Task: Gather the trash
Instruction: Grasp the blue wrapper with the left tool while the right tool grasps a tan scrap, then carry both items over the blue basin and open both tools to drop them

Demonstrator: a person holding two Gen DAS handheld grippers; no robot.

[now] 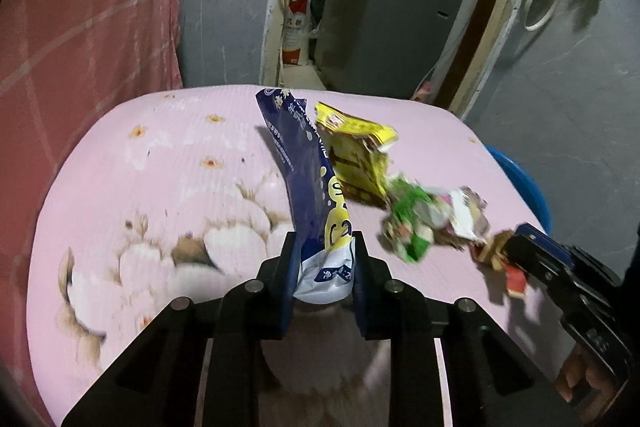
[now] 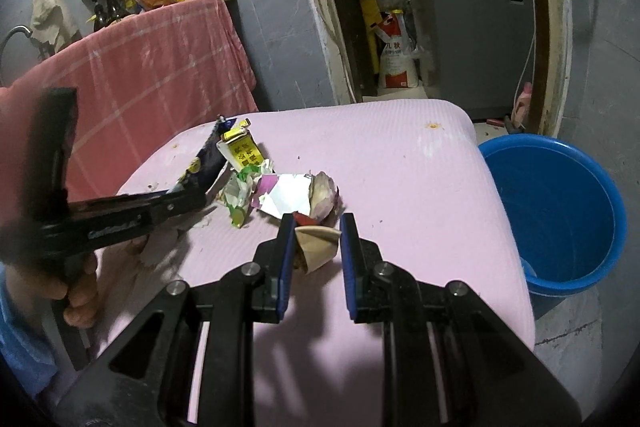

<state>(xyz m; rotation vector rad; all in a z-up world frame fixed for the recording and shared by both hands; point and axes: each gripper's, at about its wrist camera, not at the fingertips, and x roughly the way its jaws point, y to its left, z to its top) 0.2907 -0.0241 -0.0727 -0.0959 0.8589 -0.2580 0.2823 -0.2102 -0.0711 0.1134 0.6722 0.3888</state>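
Observation:
My left gripper (image 1: 323,247) is shut on a dark blue and white snack bag (image 1: 304,171) that stands up from its jaws over the pink table (image 1: 160,167). The bag also shows in the right wrist view (image 2: 208,163). A yellow wrapper (image 1: 356,151), a green crumpled wrapper (image 1: 412,223) and a white and purple wrapper (image 2: 288,193) lie in a pile. My right gripper (image 2: 317,231) has its jaws around a tan and red paper piece (image 2: 316,247); it touches both pads.
A blue bucket (image 2: 560,211) stands on the floor right of the table. A red cloth-covered counter (image 2: 160,67) with bottles is at the left. A doorway with a grey cabinet (image 2: 472,19) and a sack lies behind.

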